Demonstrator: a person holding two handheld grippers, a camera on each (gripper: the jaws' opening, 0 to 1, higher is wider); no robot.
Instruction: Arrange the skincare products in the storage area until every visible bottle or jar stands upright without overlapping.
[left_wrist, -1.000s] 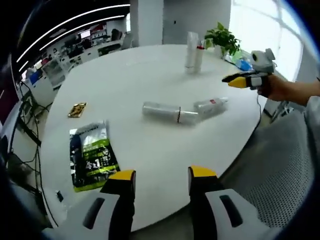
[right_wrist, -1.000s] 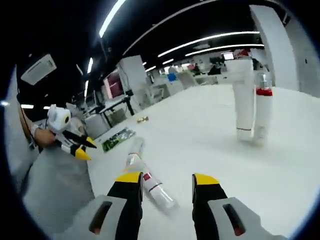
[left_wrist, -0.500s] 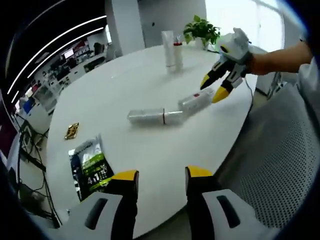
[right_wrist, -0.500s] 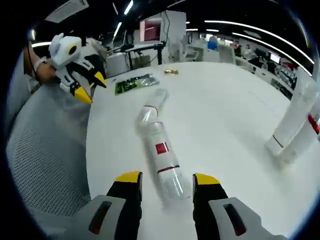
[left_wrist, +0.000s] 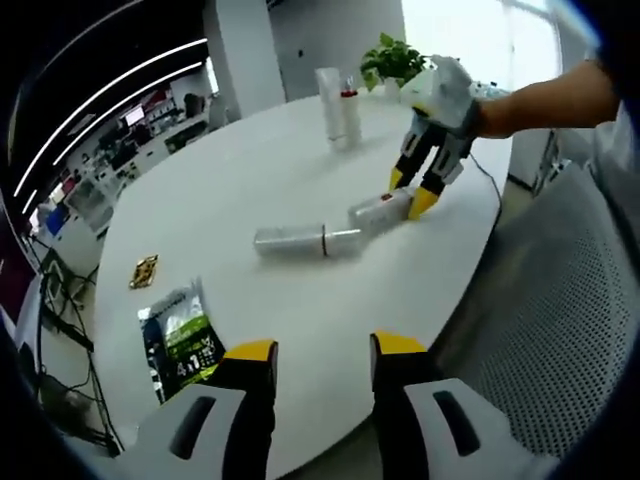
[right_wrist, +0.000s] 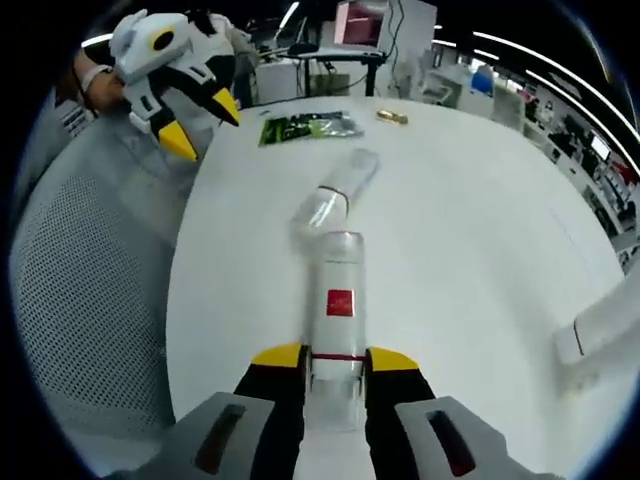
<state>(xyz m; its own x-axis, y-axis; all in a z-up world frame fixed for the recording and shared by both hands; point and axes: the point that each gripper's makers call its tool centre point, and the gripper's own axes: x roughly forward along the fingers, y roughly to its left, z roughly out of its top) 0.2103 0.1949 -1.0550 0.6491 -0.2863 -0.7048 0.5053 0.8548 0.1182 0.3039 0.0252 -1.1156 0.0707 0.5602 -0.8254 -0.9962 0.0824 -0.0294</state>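
Right gripper view: right gripper (right_wrist: 334, 358) at bottom centre, yellow-tipped jaws drawn in narrow on either side of a lying bottle with a red label (right_wrist: 336, 313). The jaws touch its sides near the end with the thin red band. This bottle lies flat on the white round table (right_wrist: 480, 240), pointing up the frame. Just beyond its far end, a second clear bottle (right_wrist: 333, 191) also lies on its side, angled toward upper right; the two ends are touching or nearly so, cannot tell which. At right edge, the bases of two white upright containers (right_wrist: 605, 325) show partly. A green packet (right_wrist: 308, 127) and a small gold item (right_wrist: 392, 117) sit near the table's far edge at top. Left gripper (right_wrist: 197, 118) hangs at upper left over a mesh chair (right_wrist: 90, 300), held by a hand.

Left gripper view: left gripper (left_wrist: 320, 350) at bottom centre, jaws wide apart, nothing between them, off the table's near edge. Mid-frame, the two lying bottles form a shallow line: clear one (left_wrist: 295, 241) at left, labelled one (left_wrist: 382, 209) at right. The right gripper (left_wrist: 412, 191) comes down from upper right, tips straddling the labelled bottle's right end. Two upright containers (left_wrist: 338, 103) stand together at top centre, near a potted plant (left_wrist: 392, 63). Green packet (left_wrist: 180, 338) at lower left, gold item (left_wrist: 143, 271) above it.
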